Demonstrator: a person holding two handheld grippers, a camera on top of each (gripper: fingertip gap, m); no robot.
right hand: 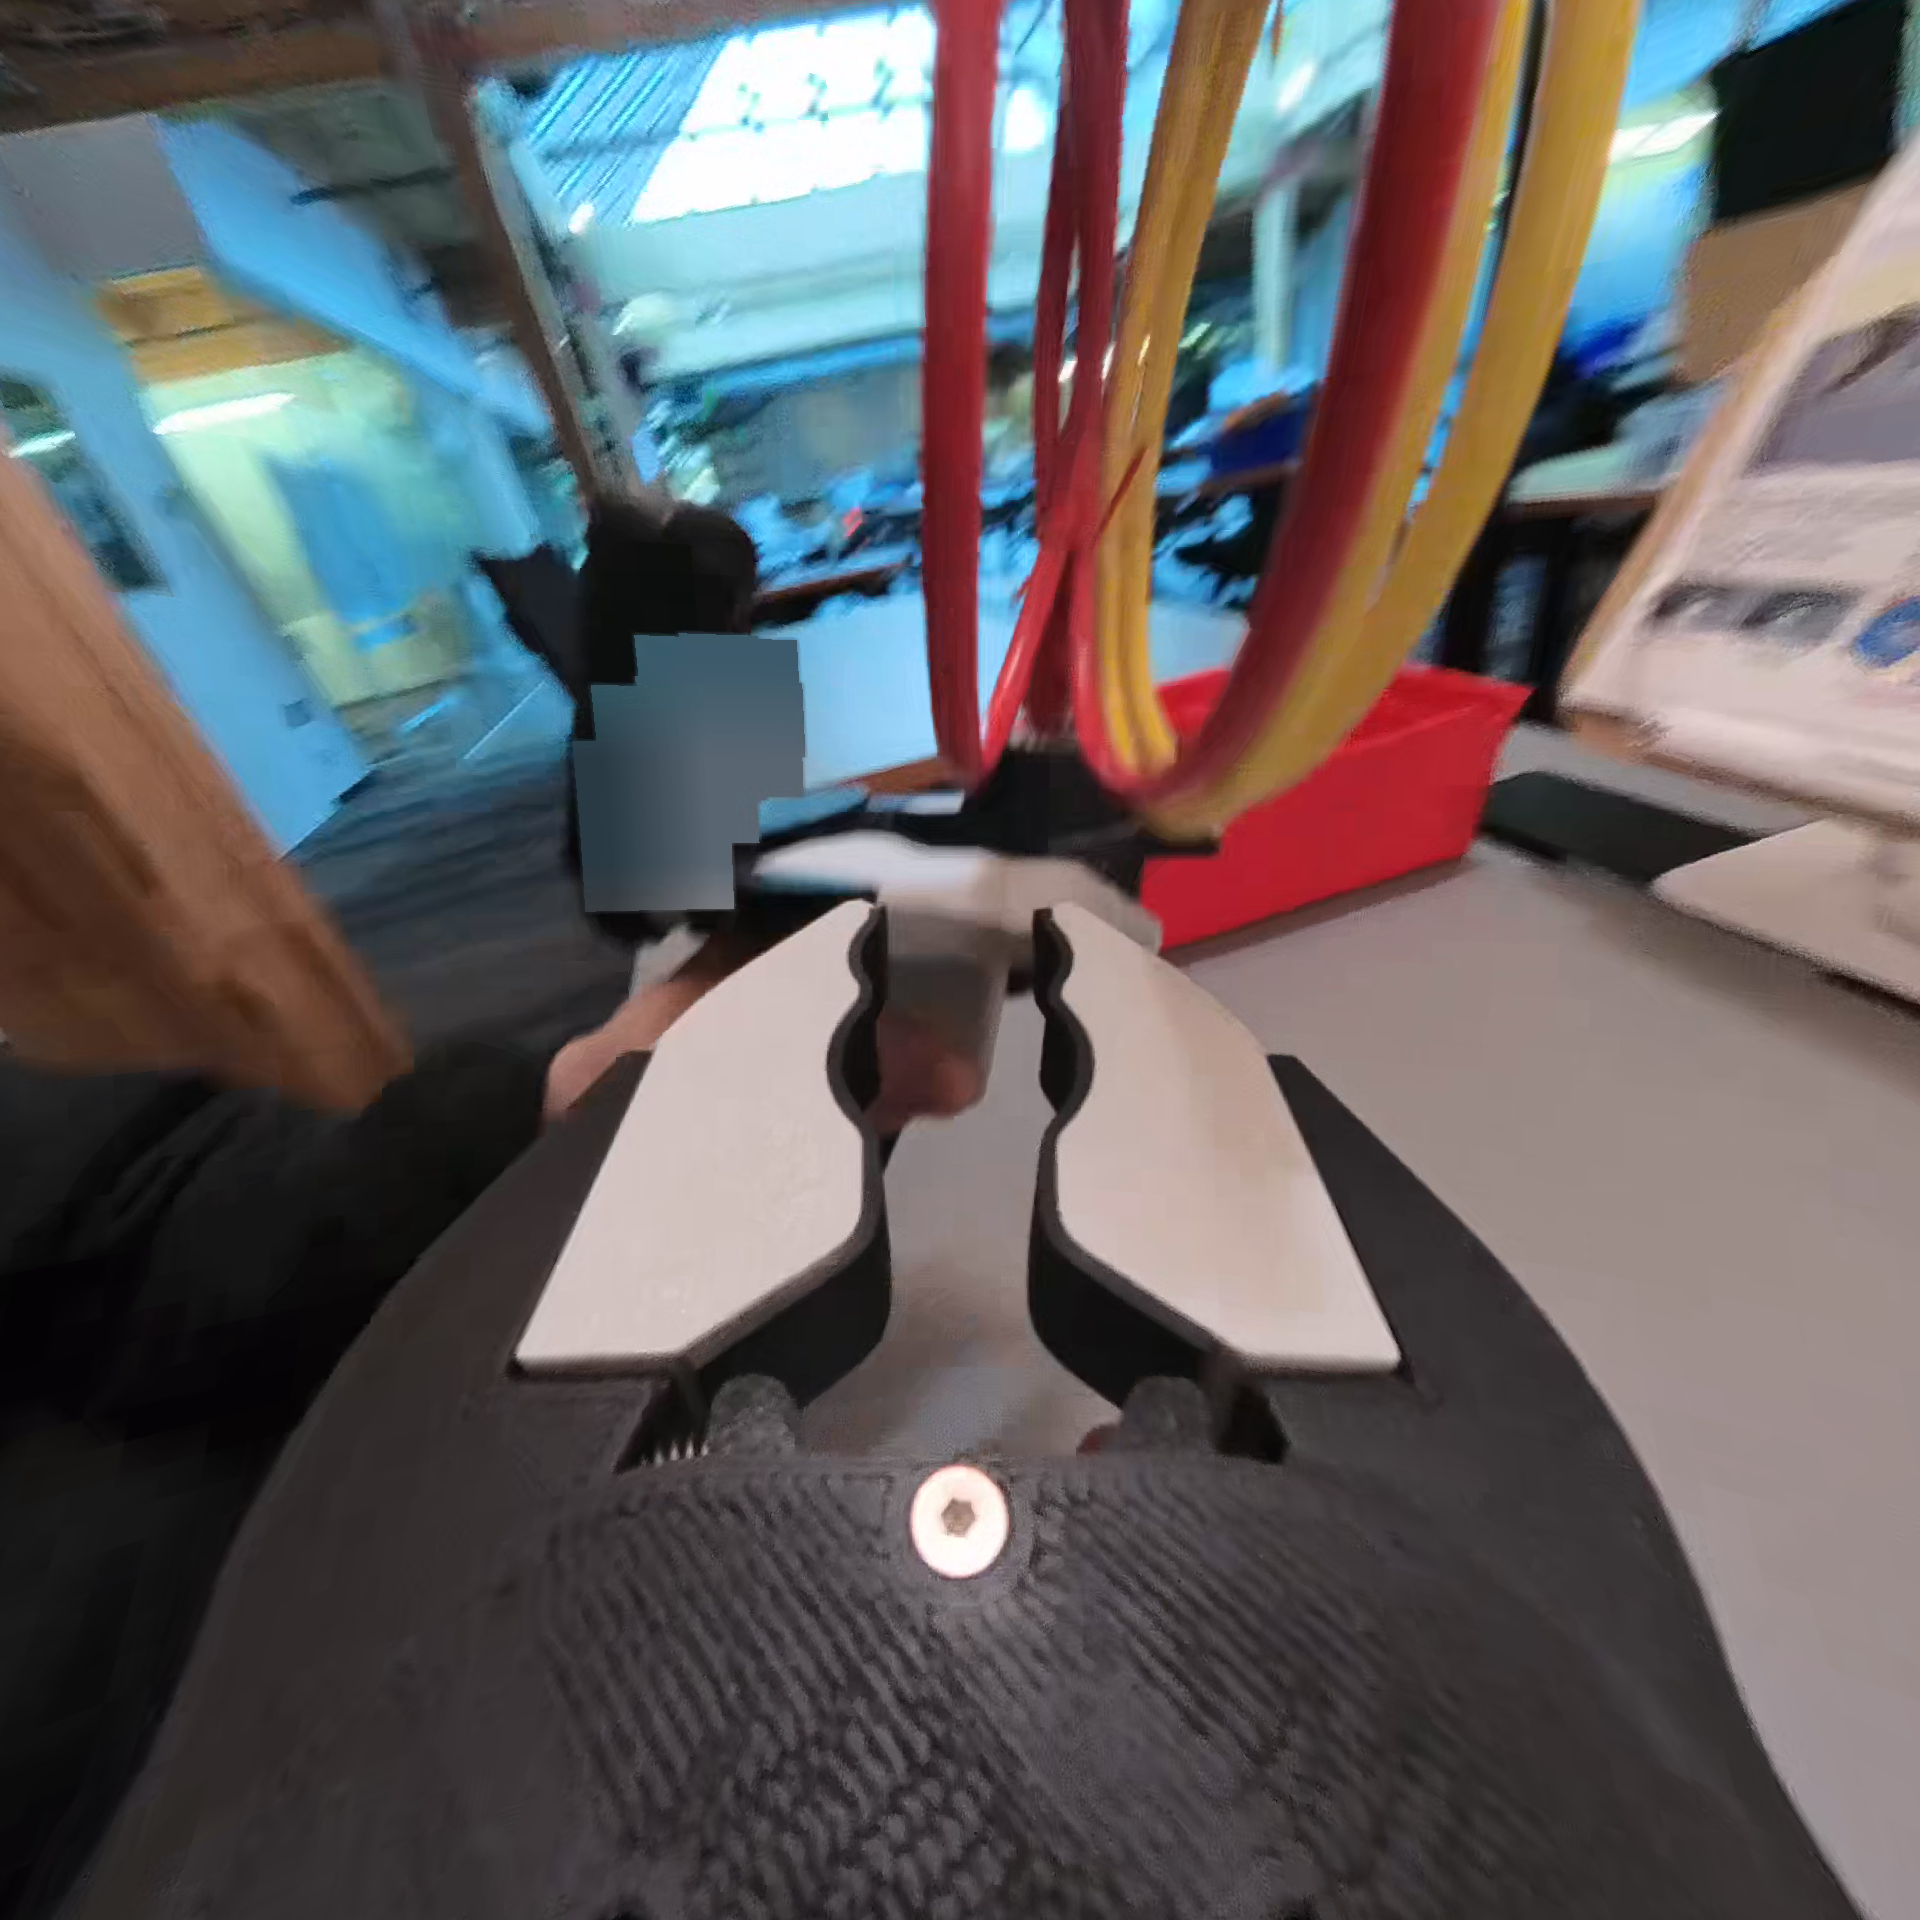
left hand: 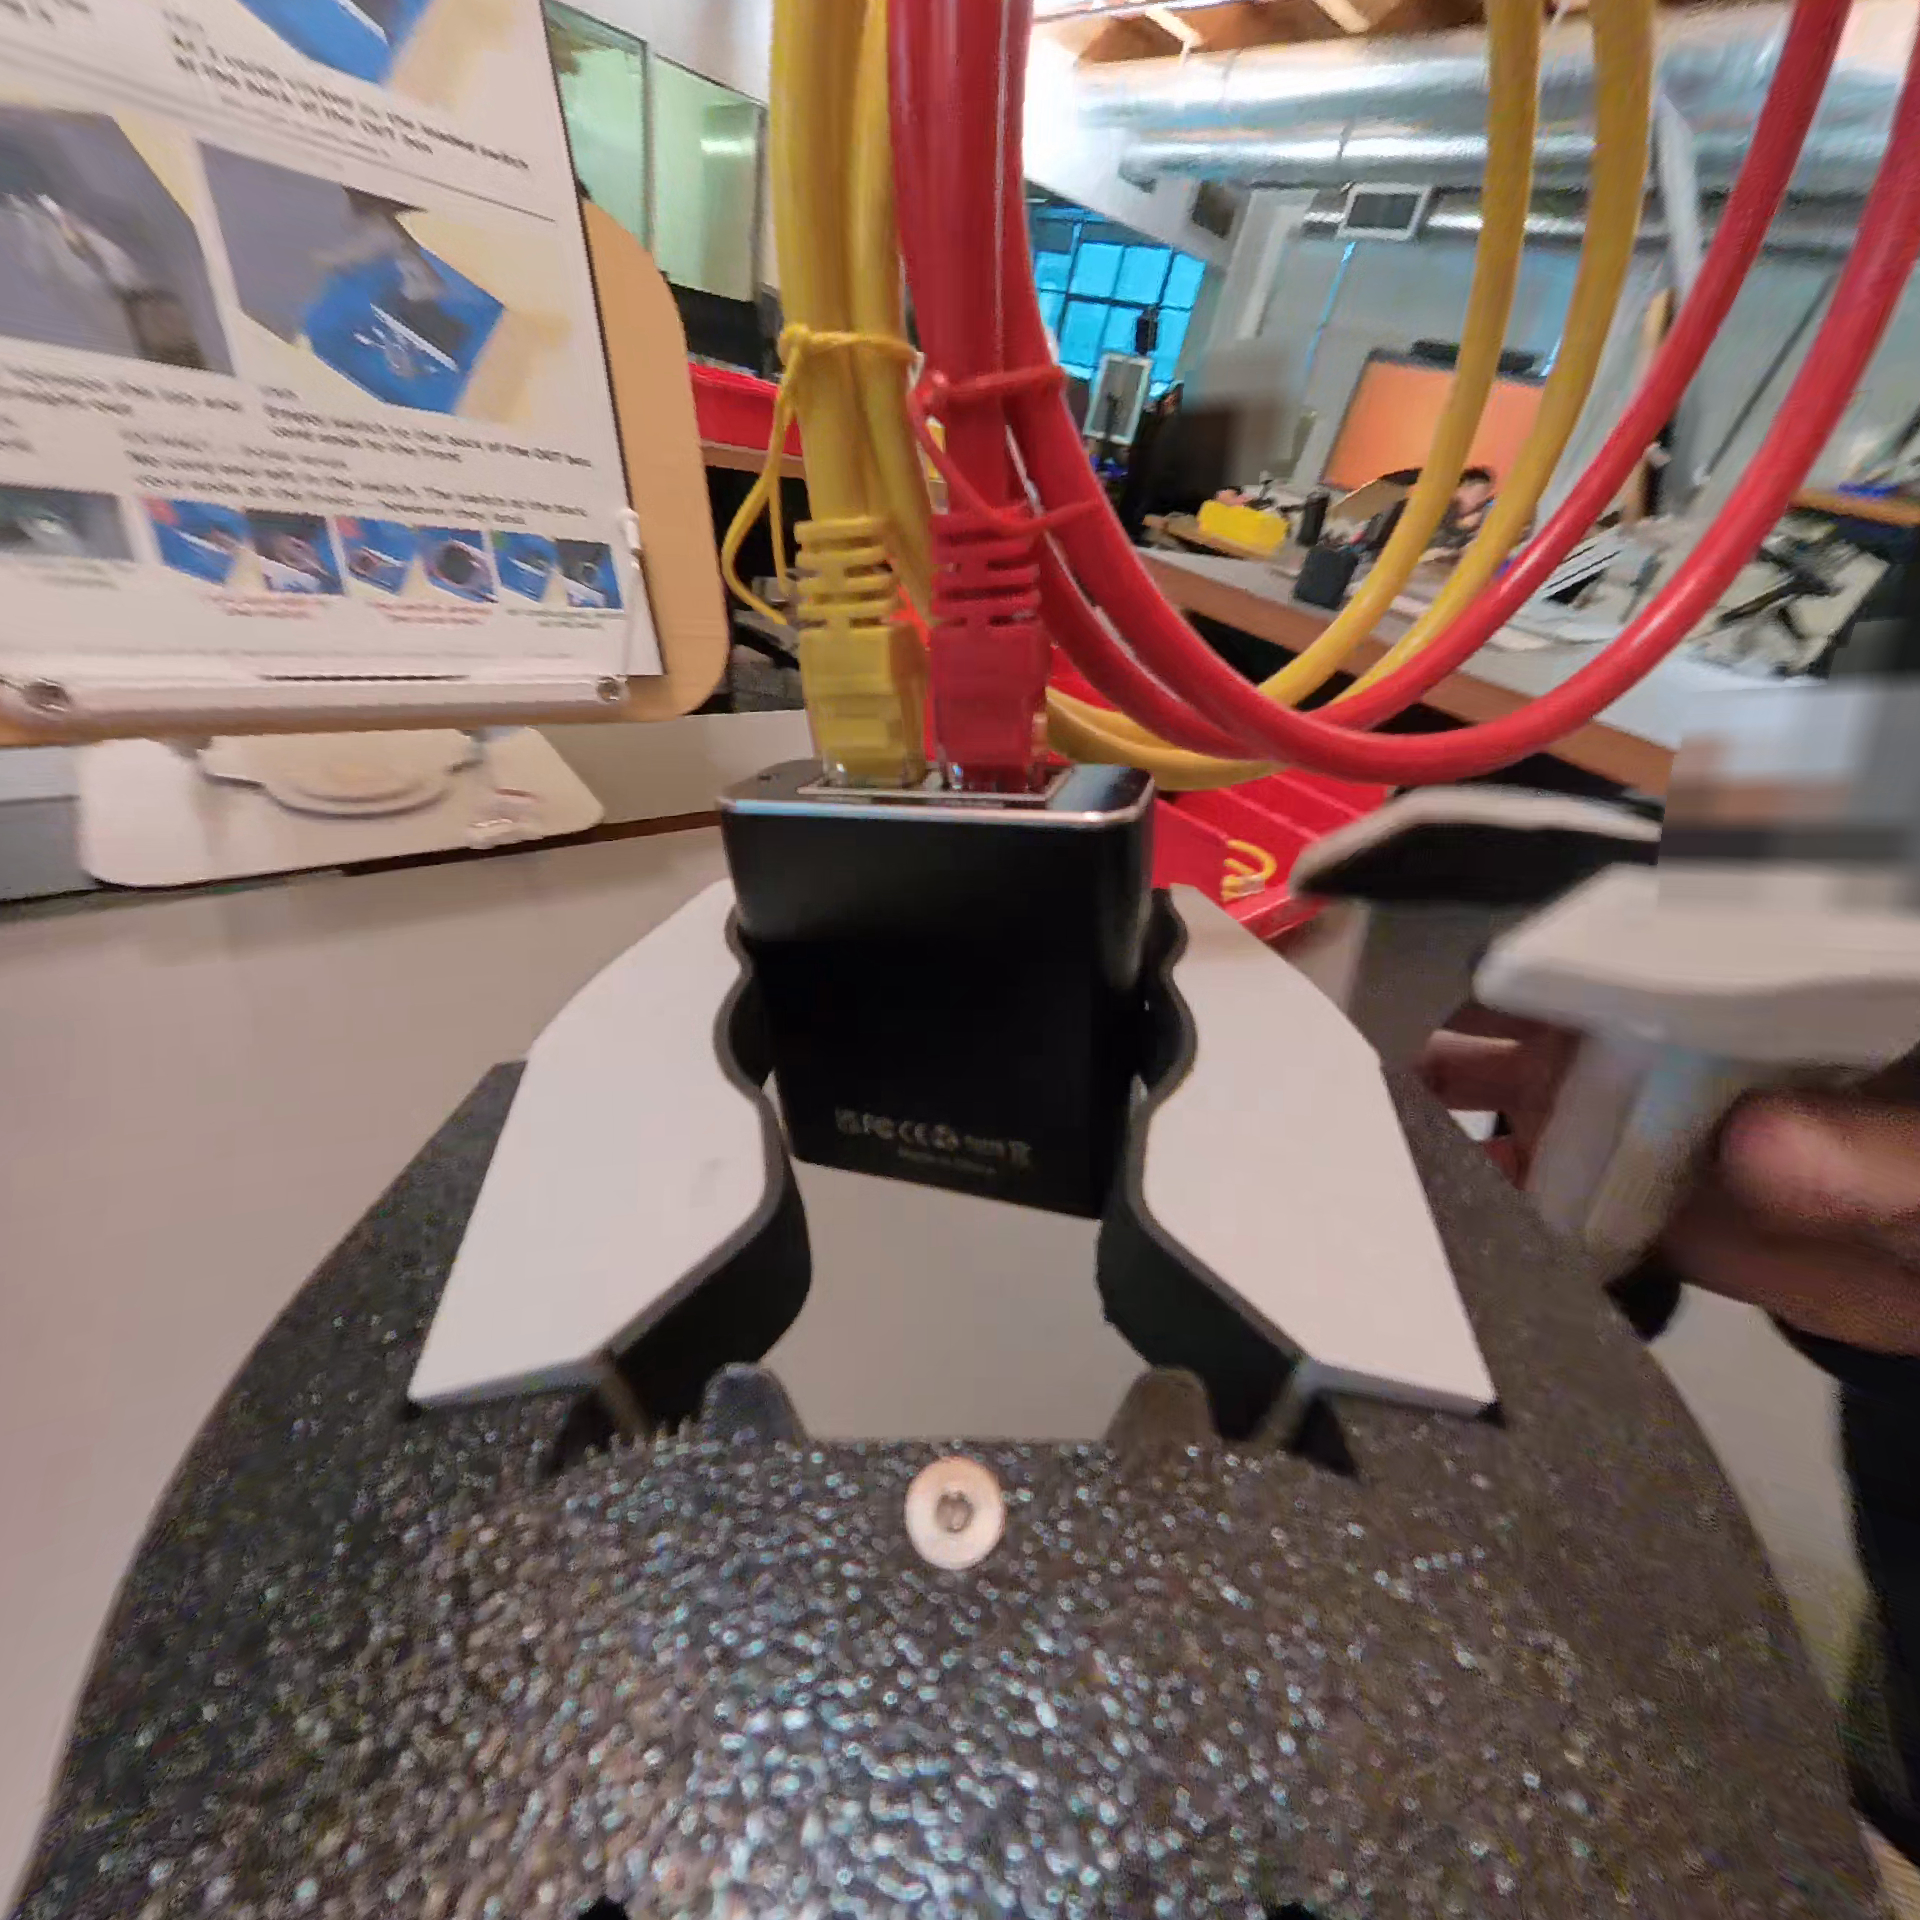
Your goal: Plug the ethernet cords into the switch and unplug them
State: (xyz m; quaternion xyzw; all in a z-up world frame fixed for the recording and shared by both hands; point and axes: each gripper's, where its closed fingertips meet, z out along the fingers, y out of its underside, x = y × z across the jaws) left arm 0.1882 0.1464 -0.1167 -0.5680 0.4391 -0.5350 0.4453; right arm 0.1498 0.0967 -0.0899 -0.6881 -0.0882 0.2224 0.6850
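Small white certification marks on the black switch (left hand: 940, 997); printed lines (blurred) on the instruction sheet (left hand: 312, 343).

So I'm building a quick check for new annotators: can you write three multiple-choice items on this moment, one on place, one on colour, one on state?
1. Where is the small black box-shaped switch?
A. flat on the grey table
B. between the left gripper fingers
C. inside the red plastic bin

2. Which colours are the two plugs seated in the switch?
A. yellow and red
B. blue and red
C. yellow and green

3. How is the right gripper?
A. shut on a cord
B. shut on the switch
C. open, holding nothing

Answers:
1 B, both white fingers press its sides.
2 A, yellow ethernet plug sits beside red ethernet plug.
3 C, a bare gap shows between its fingers.
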